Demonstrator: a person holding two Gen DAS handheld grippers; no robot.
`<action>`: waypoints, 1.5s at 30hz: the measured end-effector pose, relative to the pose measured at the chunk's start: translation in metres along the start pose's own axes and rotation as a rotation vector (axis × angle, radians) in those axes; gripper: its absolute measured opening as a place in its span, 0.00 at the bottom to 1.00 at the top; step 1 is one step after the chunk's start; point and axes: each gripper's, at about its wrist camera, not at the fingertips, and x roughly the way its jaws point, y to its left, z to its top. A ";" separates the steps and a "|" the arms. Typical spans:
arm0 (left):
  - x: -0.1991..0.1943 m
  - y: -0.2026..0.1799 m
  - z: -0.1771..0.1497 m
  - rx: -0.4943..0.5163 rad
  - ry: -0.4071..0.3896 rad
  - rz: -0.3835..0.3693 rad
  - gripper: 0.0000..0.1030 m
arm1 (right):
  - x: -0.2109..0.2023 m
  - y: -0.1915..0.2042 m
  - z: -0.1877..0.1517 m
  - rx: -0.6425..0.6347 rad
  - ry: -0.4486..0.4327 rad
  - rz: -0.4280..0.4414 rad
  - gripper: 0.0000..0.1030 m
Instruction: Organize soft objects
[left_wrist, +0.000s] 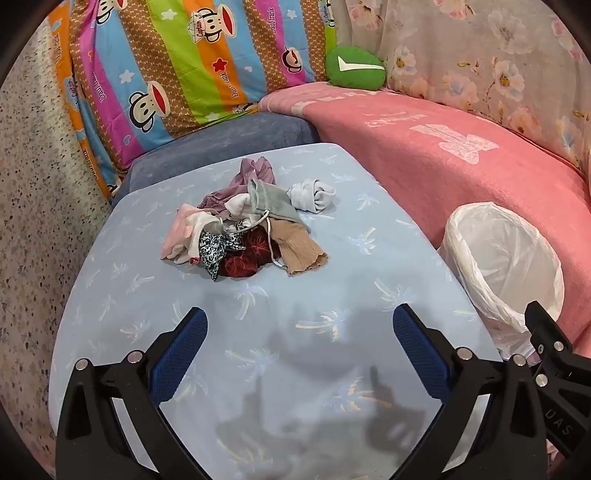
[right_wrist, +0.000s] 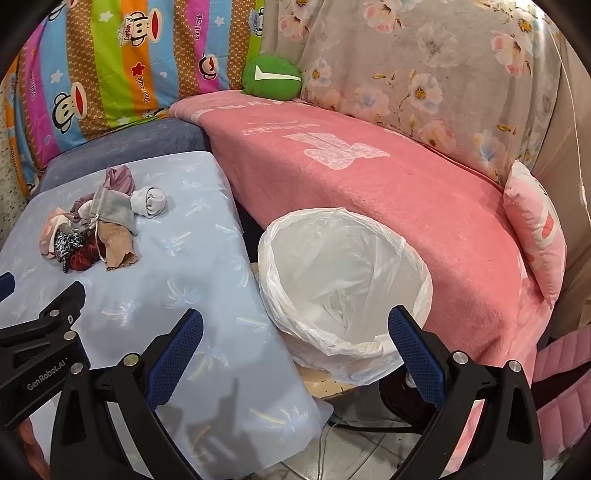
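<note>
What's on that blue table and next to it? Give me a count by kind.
Heap of small fabric items: 1, pieces too tangled to count
Rolled white sock: 1
Bag-lined bin: 1
Total: 3

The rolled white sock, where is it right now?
In the left wrist view, the rolled white sock lies on the blue table, at the far right edge of the clothes pile.

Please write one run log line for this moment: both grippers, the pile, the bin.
left gripper: open, empty | right gripper: open, empty | pile of soft items: on blue table, untouched | lined bin: empty
</note>
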 end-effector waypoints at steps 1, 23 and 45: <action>0.000 0.000 0.000 0.000 -0.001 -0.001 0.93 | 0.000 0.001 -0.001 0.000 0.000 0.000 0.95; -0.005 -0.005 0.001 0.004 -0.018 -0.002 0.93 | -0.005 -0.014 0.006 0.002 -0.007 0.002 0.95; -0.011 -0.006 0.003 0.002 -0.031 -0.012 0.93 | -0.016 -0.015 0.005 0.003 -0.020 -0.005 0.95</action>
